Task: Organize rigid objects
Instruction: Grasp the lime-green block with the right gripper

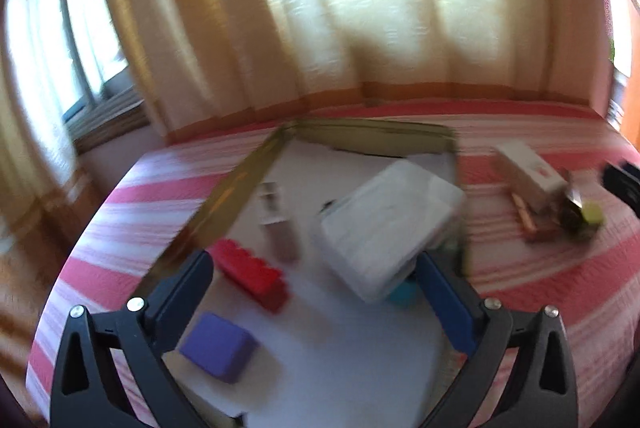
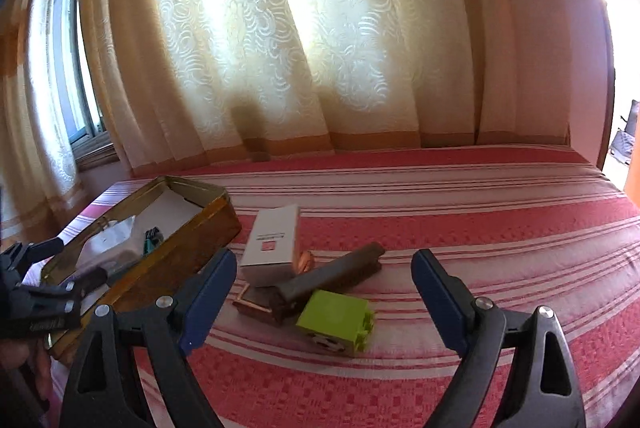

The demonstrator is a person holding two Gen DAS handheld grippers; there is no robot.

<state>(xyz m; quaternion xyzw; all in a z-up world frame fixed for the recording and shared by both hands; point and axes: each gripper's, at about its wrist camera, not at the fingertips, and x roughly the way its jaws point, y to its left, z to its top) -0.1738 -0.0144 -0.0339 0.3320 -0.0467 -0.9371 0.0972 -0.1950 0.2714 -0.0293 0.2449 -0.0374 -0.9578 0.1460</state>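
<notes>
Green block (image 2: 335, 324) sits on the bedspread (image 2: 480, 228) right between the right gripper (image 2: 324, 292)'s wide-open, empty fingers. Probably light, stiff, slick plastic; I'd pinch its flat sides. Left gripper (image 1: 316, 292) also open, empty.

left claw (image 1: 314, 298): black angular arms, blue pads (image 1: 448, 302), silver screws at 7 and 5 o'clock
right claw (image 2: 324, 294): black arms, blue pads (image 2: 438, 302), silver screws

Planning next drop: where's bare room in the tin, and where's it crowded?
Free: the tin floor near the camera, between purple block and white box. Crowded: bedspread pile around green block; bare stripes beyond it.
</notes>
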